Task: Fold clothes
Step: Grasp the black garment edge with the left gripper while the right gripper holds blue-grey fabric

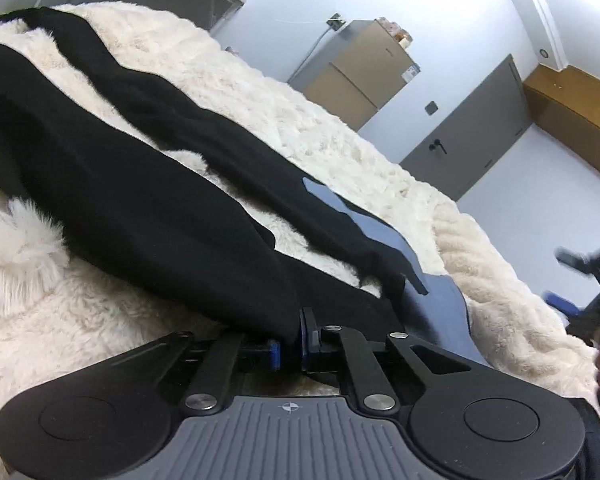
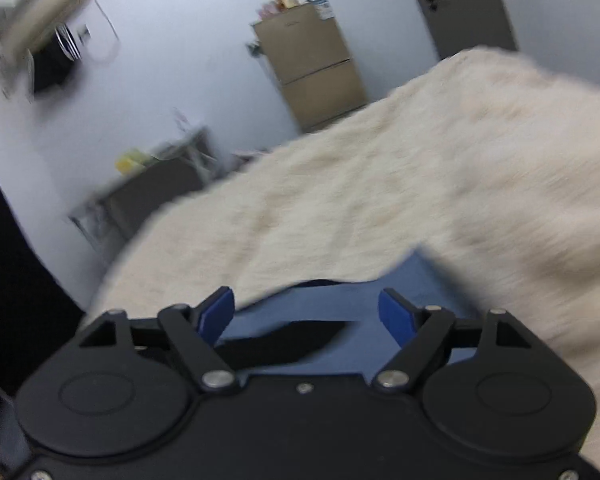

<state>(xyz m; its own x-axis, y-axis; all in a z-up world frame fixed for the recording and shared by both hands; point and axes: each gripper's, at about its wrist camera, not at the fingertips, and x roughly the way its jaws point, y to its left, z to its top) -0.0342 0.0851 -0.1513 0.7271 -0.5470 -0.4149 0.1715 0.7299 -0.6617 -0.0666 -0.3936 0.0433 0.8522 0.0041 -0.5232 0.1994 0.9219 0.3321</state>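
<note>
Garment: a black garment (image 1: pixel 112 184) lies spread on a cream fluffy blanket (image 1: pixel 284 120). In the left wrist view it runs from the far left down to the near middle, in two long parts with a strip of blanket between them.
Near edge of garment: its nearest edge comes down between the blue pads of the left gripper (image 1: pixel 290 346).
Left gripper: the two pads stand very close together, and the black cloth is pinched between them. The gripper sits low, just over the blanket.
Blue sheet: a flat blue sheet (image 1: pixel 384 236) lies under the right part of the garment and shows beside it. In the right wrist view a blue sheet (image 2: pixel 416 280) shows under the lifted edge of the blanket.
Right gripper: in its own view the right gripper (image 2: pixel 306 312) is wide open, with nothing between the pads. A dark strip shows on the blue sheet between its fingers; I cannot tell what it is. This view is blurred.
Right gripper from the left view: it appears at the far right edge (image 1: pixel 596 280), well apart from the garment, dark and blurred.
Room: a brown cabinet (image 1: pixel 360 68) stands at the white wall, and a grey door (image 1: pixel 472 128) is to its right.
</note>
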